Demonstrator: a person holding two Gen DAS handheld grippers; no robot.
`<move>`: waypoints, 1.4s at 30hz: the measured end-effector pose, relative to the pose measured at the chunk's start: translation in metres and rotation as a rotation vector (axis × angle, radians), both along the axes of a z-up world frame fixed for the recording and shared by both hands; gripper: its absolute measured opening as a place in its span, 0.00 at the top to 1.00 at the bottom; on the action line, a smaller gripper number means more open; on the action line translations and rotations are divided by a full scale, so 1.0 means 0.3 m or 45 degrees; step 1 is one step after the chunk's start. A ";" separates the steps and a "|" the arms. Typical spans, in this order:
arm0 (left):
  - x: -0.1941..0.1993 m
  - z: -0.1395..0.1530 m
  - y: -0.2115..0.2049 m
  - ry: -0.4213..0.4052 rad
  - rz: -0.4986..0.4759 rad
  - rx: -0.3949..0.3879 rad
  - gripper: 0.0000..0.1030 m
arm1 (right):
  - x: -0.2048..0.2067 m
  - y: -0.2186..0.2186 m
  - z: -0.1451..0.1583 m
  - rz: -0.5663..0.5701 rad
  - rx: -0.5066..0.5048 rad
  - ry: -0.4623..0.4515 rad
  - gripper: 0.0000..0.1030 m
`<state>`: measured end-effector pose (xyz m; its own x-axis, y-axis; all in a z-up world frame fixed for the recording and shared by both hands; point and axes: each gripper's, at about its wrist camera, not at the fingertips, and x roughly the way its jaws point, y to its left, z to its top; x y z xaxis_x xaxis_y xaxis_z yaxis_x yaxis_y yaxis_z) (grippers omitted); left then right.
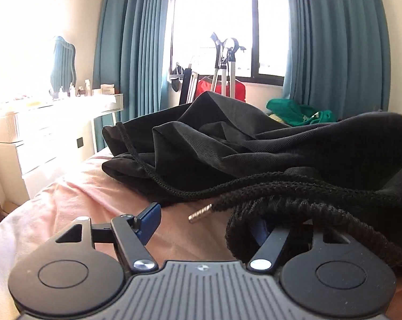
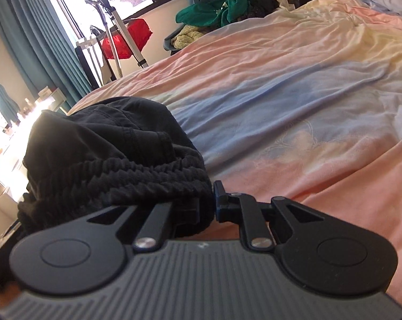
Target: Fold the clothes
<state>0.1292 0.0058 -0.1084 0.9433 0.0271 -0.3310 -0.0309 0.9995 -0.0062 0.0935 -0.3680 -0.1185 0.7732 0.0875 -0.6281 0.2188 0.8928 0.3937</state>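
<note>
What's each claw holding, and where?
Right claw: black pants, at the ribbed waistband. Left claw: open, nothing between its fingers; the drawcord drapes over one.

The left gripper (image 1: 203, 218) gapes wide on the pink bedsheet (image 1: 75, 200), black garment (image 1: 254, 146) draping one finger.

Two wrist fisheyes, low over the bed (image 2: 294, 85).
Left faces window (image 1: 214, 21), close on black garment (image 1: 254, 144); right looks diagonally across; both share garment, window.
</note>
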 end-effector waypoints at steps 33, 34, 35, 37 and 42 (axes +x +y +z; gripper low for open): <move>0.115 0.545 0.768 0.002 0.298 -0.139 0.90 | -0.115 0.947 0.048 0.760 0.447 -0.069 0.90; 0.118 0.508 0.817 0.051 0.339 -0.121 0.89 | -0.106 0.996 0.031 0.791 0.440 -0.060 0.90; 0.124 0.469 0.861 0.103 0.365 -0.128 0.89 | -0.096 1.044 0.014 0.821 0.432 -0.049 0.89; 0.138 0.379 0.931 0.173 0.391 -0.153 0.89 | -0.068 1.107 -0.040 0.858 0.411 0.016 0.89; 0.087 0.274 1.006 0.205 0.387 -0.182 0.87 | -0.036 1.141 -0.095 0.930 0.380 0.051 0.88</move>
<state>0.1553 0.3075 -0.0261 0.8349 0.2404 -0.4951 -0.3379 0.9340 -0.1162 0.0828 -0.0258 -0.1471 0.4323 0.7337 -0.5242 -0.3636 0.6738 0.6433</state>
